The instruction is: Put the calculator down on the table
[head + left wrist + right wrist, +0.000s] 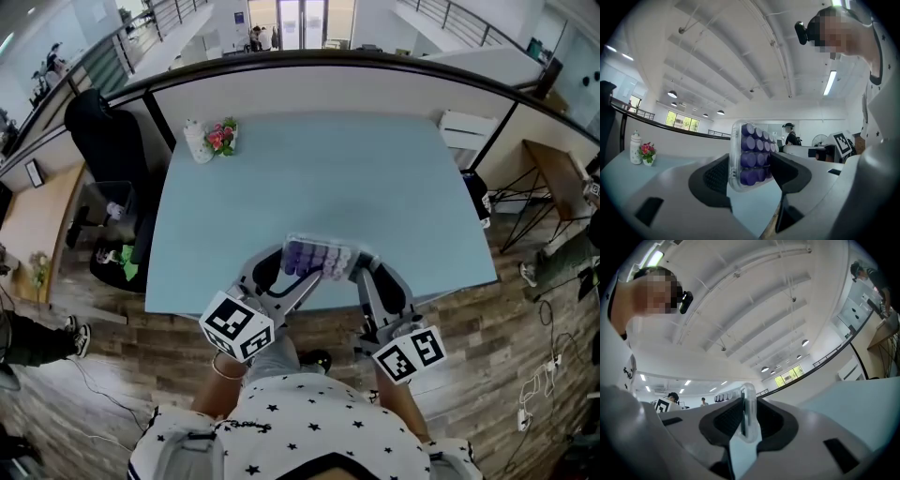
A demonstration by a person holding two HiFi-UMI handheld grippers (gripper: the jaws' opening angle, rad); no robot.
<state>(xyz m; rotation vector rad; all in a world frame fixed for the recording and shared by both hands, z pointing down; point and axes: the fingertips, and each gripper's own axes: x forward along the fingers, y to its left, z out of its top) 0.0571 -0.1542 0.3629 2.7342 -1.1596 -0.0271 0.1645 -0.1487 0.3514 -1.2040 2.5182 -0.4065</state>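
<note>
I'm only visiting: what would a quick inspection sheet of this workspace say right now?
Surface: light blue table, mostly bare.
Job's things: calculator with purple keys in a clear case, held over the table's near edge.
Clutter: pot of flowers and white bottle at the far left corner.
Grippers: left hand-held gripper and right hand-held gripper both closed on the calculator.
Cables: loose cables on the wooden floor, right side.
Surroundings: black office chair left of the table.

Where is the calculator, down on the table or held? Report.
Held, not down: the left gripper and right gripper both clamp the calculator, and the table surface shows beneath its lower edge.
</note>
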